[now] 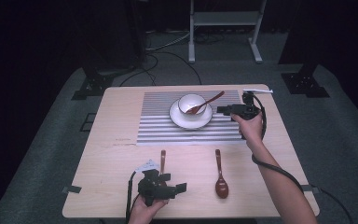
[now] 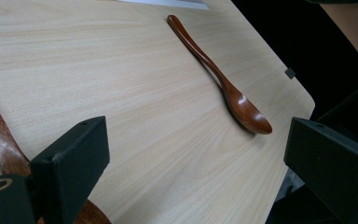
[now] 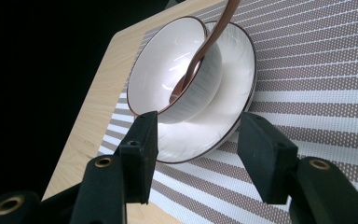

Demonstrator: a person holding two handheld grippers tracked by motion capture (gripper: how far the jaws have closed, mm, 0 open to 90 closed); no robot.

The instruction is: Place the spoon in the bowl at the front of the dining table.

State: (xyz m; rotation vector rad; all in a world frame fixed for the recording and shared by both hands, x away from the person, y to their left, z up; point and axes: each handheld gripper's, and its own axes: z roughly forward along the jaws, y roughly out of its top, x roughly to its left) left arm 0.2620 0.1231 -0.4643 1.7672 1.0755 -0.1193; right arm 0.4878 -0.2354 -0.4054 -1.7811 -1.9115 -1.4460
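Left gripper (image 1: 171, 182), jaws released, is held over the counter (image 1: 98, 158) beside a wooden spoon (image 1: 162, 159); right gripper (image 1: 221, 110), jaws released, is aimed at the bowl (image 1: 191, 103).

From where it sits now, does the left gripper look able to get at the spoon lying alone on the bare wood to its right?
Probably yes. The left gripper is open and faces the spoon, with bare table between them.
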